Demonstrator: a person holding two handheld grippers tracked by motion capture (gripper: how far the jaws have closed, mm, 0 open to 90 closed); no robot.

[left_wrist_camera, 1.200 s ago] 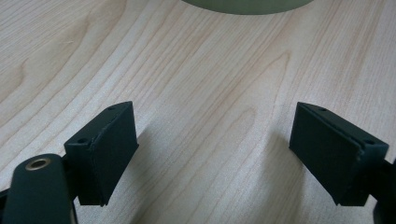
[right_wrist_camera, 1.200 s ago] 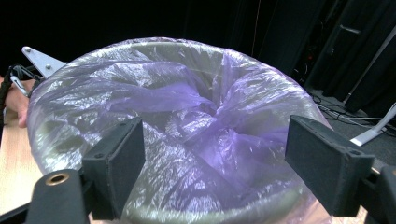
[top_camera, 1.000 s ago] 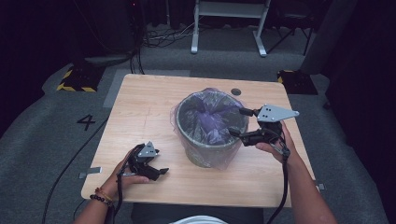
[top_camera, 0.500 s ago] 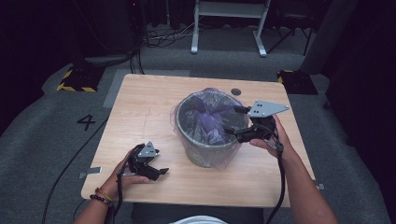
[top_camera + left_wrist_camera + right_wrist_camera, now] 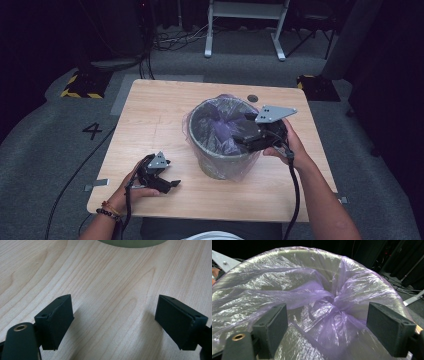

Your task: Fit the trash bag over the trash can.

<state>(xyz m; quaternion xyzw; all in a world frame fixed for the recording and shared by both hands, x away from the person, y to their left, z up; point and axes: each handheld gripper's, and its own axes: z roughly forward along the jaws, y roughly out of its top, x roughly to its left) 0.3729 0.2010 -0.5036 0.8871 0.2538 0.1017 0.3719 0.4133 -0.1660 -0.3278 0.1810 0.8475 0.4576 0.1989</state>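
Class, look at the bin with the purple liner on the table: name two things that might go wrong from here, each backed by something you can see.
1. The purple liner is thin and bunched inside the bin. The open right gripper at the rim may tear it or pinch only a fold.
2. The left gripper rests open on the table, apart from the bin, so nothing steadies the bin: a pull on the liner could tip or drag it.

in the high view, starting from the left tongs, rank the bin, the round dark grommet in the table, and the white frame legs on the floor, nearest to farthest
From the left tongs:
1. The bin, just to their right, mid-table.
2. The grommet, beyond the bin near the table's far edge.
3. The white frame legs, on the floor past the table.
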